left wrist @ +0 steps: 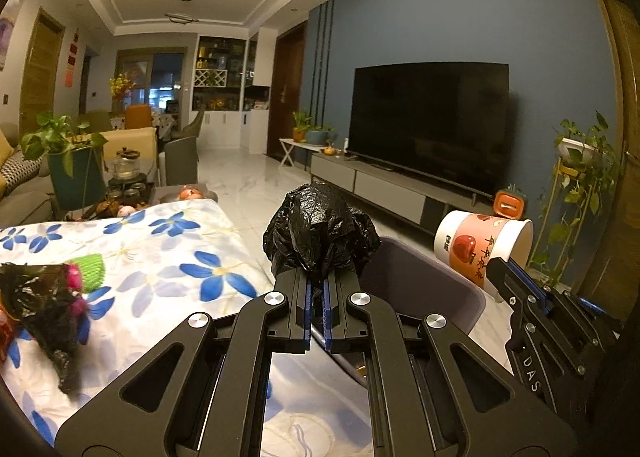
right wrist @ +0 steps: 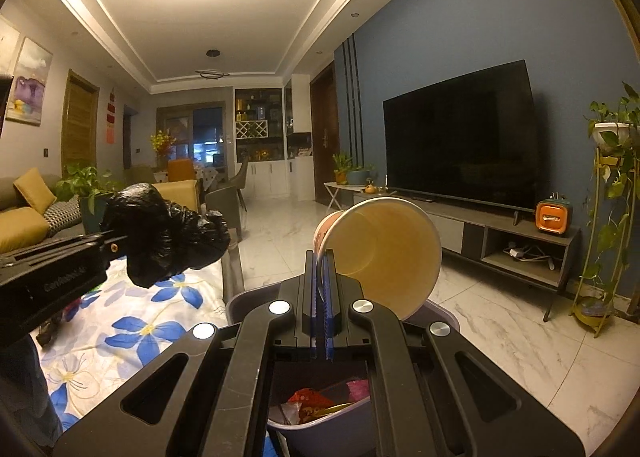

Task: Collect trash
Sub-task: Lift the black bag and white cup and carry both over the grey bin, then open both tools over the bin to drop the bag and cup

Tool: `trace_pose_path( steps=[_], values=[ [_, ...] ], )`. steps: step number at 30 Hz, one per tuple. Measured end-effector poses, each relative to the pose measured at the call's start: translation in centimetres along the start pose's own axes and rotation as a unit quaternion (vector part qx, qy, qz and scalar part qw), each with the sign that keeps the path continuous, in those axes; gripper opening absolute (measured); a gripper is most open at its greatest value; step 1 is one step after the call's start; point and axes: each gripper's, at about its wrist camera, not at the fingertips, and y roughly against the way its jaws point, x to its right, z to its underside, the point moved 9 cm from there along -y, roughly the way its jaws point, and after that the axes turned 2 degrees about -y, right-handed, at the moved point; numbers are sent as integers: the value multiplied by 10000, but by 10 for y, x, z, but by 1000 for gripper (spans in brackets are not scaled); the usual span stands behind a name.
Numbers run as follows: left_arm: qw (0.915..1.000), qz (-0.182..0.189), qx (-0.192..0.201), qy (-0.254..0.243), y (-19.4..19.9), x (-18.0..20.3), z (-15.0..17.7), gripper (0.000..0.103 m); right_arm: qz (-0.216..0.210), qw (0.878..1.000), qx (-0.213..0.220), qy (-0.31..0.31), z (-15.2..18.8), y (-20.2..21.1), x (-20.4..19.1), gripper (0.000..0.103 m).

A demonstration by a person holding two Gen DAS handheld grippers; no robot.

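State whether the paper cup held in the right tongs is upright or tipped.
Tipped. The printed paper cup lies sideways, its open mouth facing the camera, empty inside, rim pinched by the right tongs.

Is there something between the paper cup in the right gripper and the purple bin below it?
Nothing visible. The printed paper cup, pinched at its rim, hangs directly above the open purple plastic bin, which holds only wrappers.

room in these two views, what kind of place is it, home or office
A home living room, most likely. A large flat television sits on a low media console against a blue wall, a sofa with yellow cushions stands opposite, and potted plants and a dining area lie beyond.
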Motion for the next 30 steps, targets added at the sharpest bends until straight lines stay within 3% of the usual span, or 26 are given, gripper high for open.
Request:
trace_pose_path(
  steps=[23, 24, 26, 27, 30],
  values=[
    [9964, 745, -396, 32, -56, 34, 16, 5, -33, 10000, 32, 73, 0, -9, -7, 3],
    [9952, 855, -471, 74, -59, 35, 17, 10, -45, 10000, 19, 86, 2, -11, -7, 3],
    [9937, 921, -619, 157, -67, 33, 22, 31, -67, 9999, -30, 89, 3, -17, -6, 4],
    [9935, 914, -643, 199, -69, 30, 24, 48, -96, 9999, -85, 94, 5, -20, -7, 4],
    [9947, 702, -574, 483, -67, 6, 27, 67, -207, 9994, -247, 126, 11, -29, -11, 4]
  ],
)
